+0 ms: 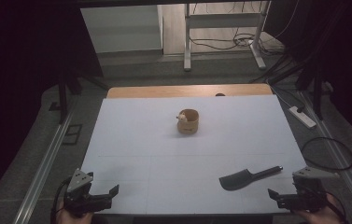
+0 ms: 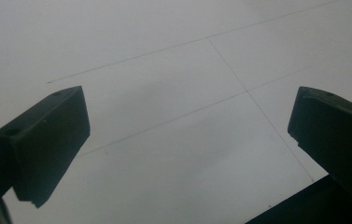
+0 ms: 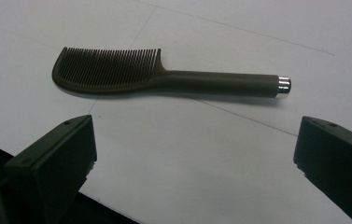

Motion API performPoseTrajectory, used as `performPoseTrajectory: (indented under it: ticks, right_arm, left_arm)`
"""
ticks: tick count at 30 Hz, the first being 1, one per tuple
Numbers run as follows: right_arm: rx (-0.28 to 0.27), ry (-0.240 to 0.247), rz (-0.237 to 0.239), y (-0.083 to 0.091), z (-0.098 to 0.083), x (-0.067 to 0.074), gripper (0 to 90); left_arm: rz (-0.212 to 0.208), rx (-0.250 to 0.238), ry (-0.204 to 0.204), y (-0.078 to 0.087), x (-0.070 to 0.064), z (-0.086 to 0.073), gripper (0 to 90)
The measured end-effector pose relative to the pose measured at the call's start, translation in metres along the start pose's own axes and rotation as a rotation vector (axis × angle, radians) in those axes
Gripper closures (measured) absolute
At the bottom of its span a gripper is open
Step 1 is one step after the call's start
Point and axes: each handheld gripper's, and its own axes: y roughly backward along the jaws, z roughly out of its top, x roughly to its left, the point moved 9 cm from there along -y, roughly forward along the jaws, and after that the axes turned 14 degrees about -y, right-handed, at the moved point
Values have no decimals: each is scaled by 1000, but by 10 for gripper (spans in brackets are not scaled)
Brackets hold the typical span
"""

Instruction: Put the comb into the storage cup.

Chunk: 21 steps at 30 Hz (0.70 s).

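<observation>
- Left gripper (image 1: 100, 198): at the near-left corner of the white table (image 1: 131, 140). My jaws are spread wide, nothing between them; in the left gripper view there is bare sheet under them, crossed by faint pencil lines.
- Cup (image 1: 188, 122): small tan round holder, upright, at mid-table toward the far side, well apart from both grippers. Something pale sits at its left rim; too small to identify.
- Comb (image 3: 164, 77): dark, lying flat at near right, teeth end toward the centre of the table, handle running out to the right and ending in a small silver cap.
- Handling, my judgement: light, rigid plastic. Teeth are fine and would flex or slip in a pinch. The straight round handle is the place to grip, across its middle; smooth surface, so it may roll.
- Right gripper (image 1: 285, 198): at the near-right corner, just short of the comb. Jaws spread wide, holding nothing.
</observation>
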Motion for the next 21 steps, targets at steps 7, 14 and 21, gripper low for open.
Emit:
performPoseTrajectory:
  ticks: [7, 14, 21]
  right_arm:
    - [-2, 12, 4, 1, 0, 1, 0]
    - [0, 18, 11, 0, 0, 2, 0]
    - [2, 25, 5, 1, -1, 2, 0]
  left_arm:
    - [-18, 10, 7, -1, -1, -1, 0]
    - [-27, 17, 13, -2, -1, -1, 0]
    - [-35, 16, 24, -2, -1, -1, 0]
